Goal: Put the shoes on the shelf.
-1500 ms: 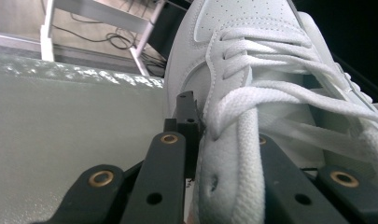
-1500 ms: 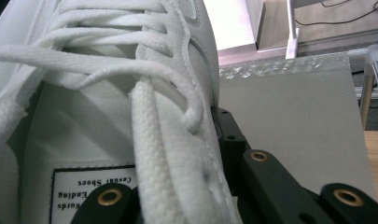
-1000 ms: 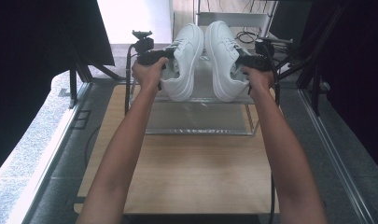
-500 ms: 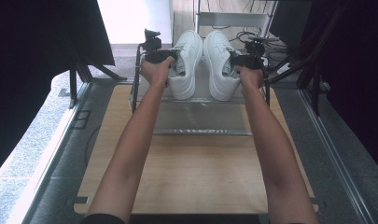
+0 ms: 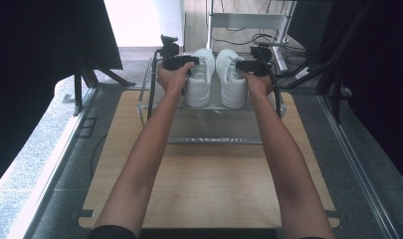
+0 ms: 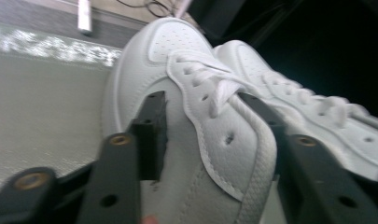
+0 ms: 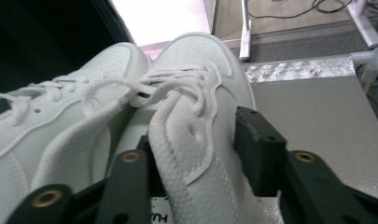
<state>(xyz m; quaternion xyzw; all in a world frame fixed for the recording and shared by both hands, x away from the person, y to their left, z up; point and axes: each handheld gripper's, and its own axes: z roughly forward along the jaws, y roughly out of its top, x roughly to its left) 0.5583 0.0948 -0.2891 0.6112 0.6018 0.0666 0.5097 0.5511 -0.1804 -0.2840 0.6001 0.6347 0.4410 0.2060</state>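
I have the two white shoes side by side on the clear rack [image 5: 154,107] at the far end of the desk [image 5: 209,189]. The left gripper [image 6: 210,126] has just been opening; its fingers stand loose around the collar of the left shoe [image 5: 199,77]. The right gripper [image 7: 200,154] has also just been opening, with the side wall of the right shoe [image 5: 232,79] between its fingers, not pressed. If I pull back carelessly, a finger may catch a lace and drag a shoe off the rack. I cannot see the soles or the rack edge under them.
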